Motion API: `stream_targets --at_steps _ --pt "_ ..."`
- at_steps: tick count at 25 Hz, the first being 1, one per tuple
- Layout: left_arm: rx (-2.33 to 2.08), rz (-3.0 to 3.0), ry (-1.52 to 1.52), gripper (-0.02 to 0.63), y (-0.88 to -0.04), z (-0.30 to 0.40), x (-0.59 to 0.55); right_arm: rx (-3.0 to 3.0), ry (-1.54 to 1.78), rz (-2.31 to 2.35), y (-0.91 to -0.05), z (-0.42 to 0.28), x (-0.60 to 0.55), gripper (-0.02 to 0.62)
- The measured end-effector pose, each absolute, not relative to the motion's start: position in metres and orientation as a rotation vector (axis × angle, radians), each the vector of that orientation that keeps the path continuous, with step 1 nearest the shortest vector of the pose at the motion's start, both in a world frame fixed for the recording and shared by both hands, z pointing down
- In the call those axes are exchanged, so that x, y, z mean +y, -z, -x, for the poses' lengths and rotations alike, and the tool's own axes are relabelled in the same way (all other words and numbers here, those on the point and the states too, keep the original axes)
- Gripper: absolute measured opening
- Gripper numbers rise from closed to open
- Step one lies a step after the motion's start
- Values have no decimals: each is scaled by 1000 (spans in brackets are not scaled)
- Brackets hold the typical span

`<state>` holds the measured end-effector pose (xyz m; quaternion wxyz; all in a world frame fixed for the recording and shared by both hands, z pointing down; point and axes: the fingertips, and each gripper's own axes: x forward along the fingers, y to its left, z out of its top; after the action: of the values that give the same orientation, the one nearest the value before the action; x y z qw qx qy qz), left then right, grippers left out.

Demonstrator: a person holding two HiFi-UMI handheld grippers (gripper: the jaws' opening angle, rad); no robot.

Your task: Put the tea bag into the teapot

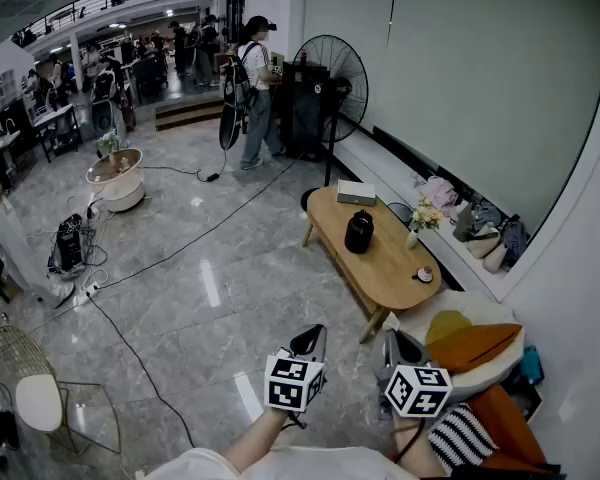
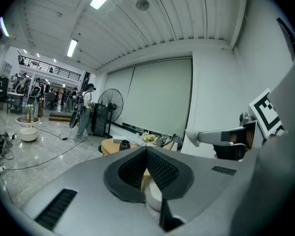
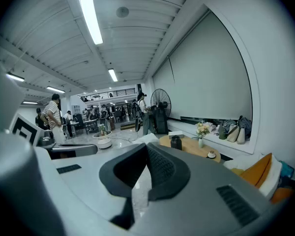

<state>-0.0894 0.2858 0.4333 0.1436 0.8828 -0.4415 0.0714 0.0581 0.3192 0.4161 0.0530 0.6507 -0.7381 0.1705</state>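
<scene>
A black teapot [image 1: 359, 231] stands on the oval wooden table [image 1: 380, 258], ahead and to the right; it also shows small as the teapot [image 3: 175, 142] in the right gripper view and as the teapot [image 2: 124, 144] in the left gripper view. I cannot make out a tea bag. A small saucer with a cup [image 1: 424, 274] sits near the table's near end. My left gripper [image 1: 315, 330] and right gripper [image 1: 392, 336] hang side by side at the bottom of the head view, well short of the table. Both are shut, jaw tips meeting, with nothing between them.
On the table are also a white box [image 1: 356, 192] and a vase of flowers [image 1: 420, 218]. A standing fan [image 1: 332, 73] is beyond it. Orange cushions [image 1: 475, 343] lie to my right. Cables [image 1: 180, 243] cross the marble floor. People stand far off.
</scene>
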Motion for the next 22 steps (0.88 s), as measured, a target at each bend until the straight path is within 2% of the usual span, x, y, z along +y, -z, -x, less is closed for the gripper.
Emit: stream_targets --at_steps 22 --pt "-1286 -2528 -245 17 -454 135 281 -2235 -587 -1985 -435 -21 315 35"
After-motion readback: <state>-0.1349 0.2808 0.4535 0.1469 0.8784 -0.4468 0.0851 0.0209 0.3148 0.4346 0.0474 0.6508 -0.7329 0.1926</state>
